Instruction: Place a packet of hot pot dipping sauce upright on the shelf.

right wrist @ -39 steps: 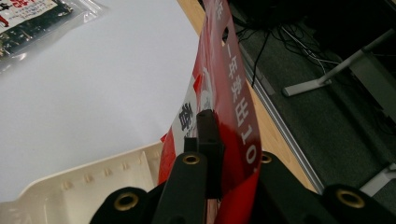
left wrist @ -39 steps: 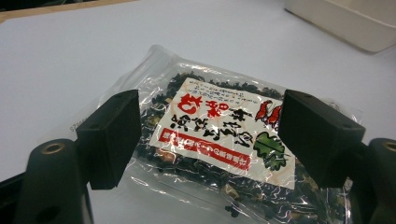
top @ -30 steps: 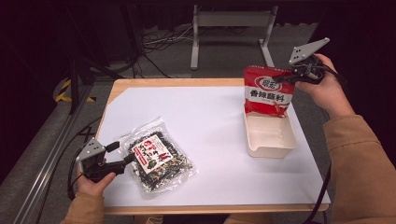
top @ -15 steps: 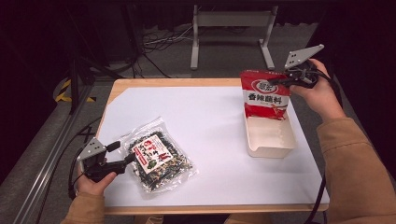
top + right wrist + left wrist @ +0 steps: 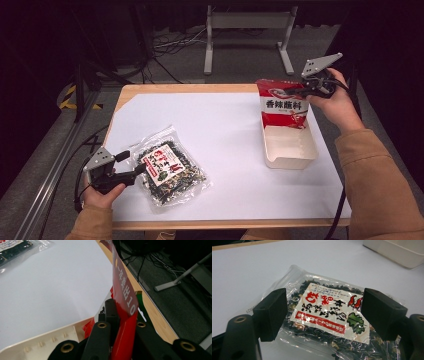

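Observation:
A clear bag of dark dried bits with a red-and-white label [image 5: 170, 172] [image 5: 329, 312] lies flat on the white sheet at the front left. My left gripper [image 5: 132, 162] [image 5: 322, 312] stands open at the bag's left edge, one jaw on each side of it, pads apart from it. At the back right, a red snack packet [image 5: 281, 106] [image 5: 123, 287] hangs upright. My right gripper [image 5: 306, 90] [image 5: 120, 312] is shut on its top right corner. The packet's lower edge reaches into the far end of a shallow white tray [image 5: 292, 155] [image 5: 37, 345].
A white sheet [image 5: 225, 135] covers most of the wooden table [image 5: 150, 90], whose far edge runs close behind the packet. Beyond the table, cables and a metal stand's legs [image 5: 247, 30] sit on the floor. A rail [image 5: 55, 170] runs along the left side.
The right gripper with the red packet has shifted a little to the left and down, over the tray's far end. The left gripper and the clear bag have kept still.

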`<action>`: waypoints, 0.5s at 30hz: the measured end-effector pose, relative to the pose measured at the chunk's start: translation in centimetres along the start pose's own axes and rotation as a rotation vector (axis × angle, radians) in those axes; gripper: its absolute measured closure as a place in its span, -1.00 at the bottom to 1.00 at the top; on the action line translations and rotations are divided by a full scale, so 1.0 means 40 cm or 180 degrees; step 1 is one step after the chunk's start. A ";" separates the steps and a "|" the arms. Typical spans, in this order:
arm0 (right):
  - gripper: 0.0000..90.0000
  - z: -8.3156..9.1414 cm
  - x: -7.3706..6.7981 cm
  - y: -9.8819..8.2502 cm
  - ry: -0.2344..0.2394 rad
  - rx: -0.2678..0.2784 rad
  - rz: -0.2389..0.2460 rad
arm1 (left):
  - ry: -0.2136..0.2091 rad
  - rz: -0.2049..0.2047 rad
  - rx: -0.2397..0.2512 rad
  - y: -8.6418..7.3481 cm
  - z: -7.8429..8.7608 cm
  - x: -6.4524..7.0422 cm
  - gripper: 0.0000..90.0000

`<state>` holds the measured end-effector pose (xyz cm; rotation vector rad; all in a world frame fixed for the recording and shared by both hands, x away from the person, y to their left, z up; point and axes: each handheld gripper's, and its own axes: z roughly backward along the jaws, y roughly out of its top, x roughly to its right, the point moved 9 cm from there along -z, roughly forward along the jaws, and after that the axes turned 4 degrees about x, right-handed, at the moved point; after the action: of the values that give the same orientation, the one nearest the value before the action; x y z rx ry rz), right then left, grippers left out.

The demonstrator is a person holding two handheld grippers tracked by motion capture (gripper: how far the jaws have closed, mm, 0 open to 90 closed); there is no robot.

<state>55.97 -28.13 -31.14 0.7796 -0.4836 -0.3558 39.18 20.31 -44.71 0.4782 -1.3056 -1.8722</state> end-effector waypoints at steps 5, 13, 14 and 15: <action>0.97 0.007 0.007 -0.007 -0.0042 0.0028 -0.0115 | -0.0003 -0.0003 0.0001 0.001 -0.001 0.001 -0.50; 0.84 0.024 0.019 -0.024 -0.0153 0.0056 -0.0253 | -0.0017 -0.0015 -0.0012 0.002 -0.007 0.003 -0.50; 0.79 0.025 0.020 -0.026 -0.0160 0.0054 -0.0270 | -0.0018 -0.0014 -0.0012 0.002 -0.008 0.004 -0.50; 0.76 0.026 0.021 -0.028 -0.0176 0.0054 -0.0282 | -0.0023 -0.0008 -0.0017 0.002 -0.008 0.004 -0.50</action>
<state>55.97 -29.87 -31.09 0.8108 -0.5056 -0.4570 39.33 19.95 -44.76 0.4709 -1.3052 -1.8805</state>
